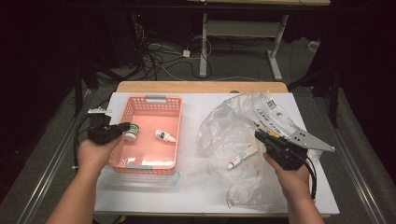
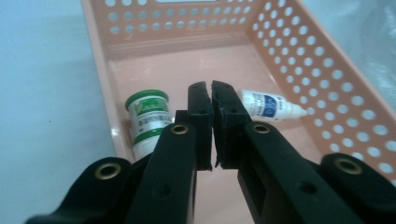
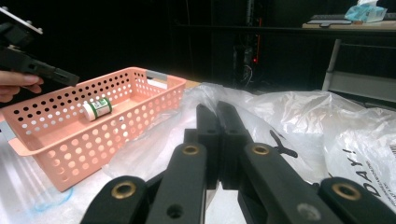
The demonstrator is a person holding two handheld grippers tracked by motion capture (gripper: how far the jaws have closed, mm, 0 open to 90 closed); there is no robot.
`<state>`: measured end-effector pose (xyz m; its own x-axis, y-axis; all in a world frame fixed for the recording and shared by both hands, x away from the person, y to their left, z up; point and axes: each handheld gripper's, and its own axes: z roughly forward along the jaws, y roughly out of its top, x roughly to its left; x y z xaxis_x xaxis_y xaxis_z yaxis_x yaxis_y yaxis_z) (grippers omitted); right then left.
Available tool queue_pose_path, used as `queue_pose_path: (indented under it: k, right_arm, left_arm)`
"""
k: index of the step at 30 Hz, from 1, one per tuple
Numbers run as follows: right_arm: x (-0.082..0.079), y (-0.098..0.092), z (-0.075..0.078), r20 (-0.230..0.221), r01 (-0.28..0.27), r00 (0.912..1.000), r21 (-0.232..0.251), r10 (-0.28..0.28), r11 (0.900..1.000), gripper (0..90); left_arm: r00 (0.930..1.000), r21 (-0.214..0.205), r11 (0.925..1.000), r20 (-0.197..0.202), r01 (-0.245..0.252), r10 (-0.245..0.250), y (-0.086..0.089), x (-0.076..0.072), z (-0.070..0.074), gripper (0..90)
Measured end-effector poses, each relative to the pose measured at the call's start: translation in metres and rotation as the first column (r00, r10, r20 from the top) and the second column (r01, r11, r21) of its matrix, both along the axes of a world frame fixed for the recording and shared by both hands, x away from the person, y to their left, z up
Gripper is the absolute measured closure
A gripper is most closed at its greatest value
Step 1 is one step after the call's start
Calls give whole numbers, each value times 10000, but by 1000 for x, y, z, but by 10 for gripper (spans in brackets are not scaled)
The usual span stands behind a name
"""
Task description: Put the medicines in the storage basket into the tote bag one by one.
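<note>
With two items already lying in the pink basket (image 1: 149,105), the small tube (image 1: 241,156) on the clear plastic bag (image 1: 233,126) looks like the next pick.
The tube lies at about ten o'clock from the right gripper (image 1: 259,136), whose fingers are clenched on nothing; part them before reaching, straddle the tube's middle, and avoid pinching bag film. The left gripper (image 1: 127,125), fingers also clenched and empty, sits at nine o'clock of the green-capped jar (image 1: 131,133); the dropper bottle (image 1: 164,136) lies at the jar's three o'clock.
</note>
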<state>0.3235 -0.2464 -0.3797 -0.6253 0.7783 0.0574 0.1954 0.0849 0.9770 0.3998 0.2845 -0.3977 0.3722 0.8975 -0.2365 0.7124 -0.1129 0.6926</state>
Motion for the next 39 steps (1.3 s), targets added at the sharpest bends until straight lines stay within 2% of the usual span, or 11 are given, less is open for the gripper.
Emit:
queue_pose_path:
  k: [3, 6, 11, 15, 17, 20, 22, 27, 35, 39]
  right_arm:
    - [0, 0, -1, -57, 10, 10000, 20, -10, 10000, 900]
    - [0, 1, -1, -77, 15, 10000, -11, -15, 10000, 900]
    - [0, 0, 0, -3, 14, 10000, -21, -14, 10000, 900]
    - [0, -1, 0, -22, 38, 10000, -3, -38, 10000, 900]
    - [0, -1, 0, -10, 21, 10000, -7, -21, 10000, 900]
    - [0, 0, 0, 41, -8, 10000, -56, 8, 10000, 900]
    - [-1, 0, 0, 21, 10, 10000, -20, -10, 10000, 900]
    - [-1, -1, 0, 30, 12, 10000, -14, -12, 10000, 900]
    - [-1, 0, 0, -4, 12, 10000, -12, -12, 10000, 900]
    - [-1, 1, 0, 22, -28, 10000, -36, 28, 10000, 900]
  left_arm:
    - [9996, 503, 9987, -299, 9, 6, -3, 10, -1, 884]
    - [9985, 1077, 9942, -553, 63, -3, -8, 18, -2, 884]
    - [9959, 1206, 9927, -899, 74, 35, -12, 29, -5, 883]
    - [9929, 1333, 9910, -1155, -118, 274, -14, 35, -7, 884]
    - [9894, 1766, 9841, -1384, -190, 439, -15, 38, -8, 884]
    - [9845, 1944, 9804, -1634, -310, 635, -16, 41, -10, 884]
    - [9825, 2030, 9790, -1771, -213, 581, -17, 43, -11, 885]
    - [9767, 2559, 9664, -1995, -254, 785, -22, 45, -12, 885]
    - [9615, 2629, 9638, -2507, -445, 1127, -19, 50, -16, 885]
    - [9579, 2922, 9543, -2509, -624, 1395, -20, 52, -17, 885]
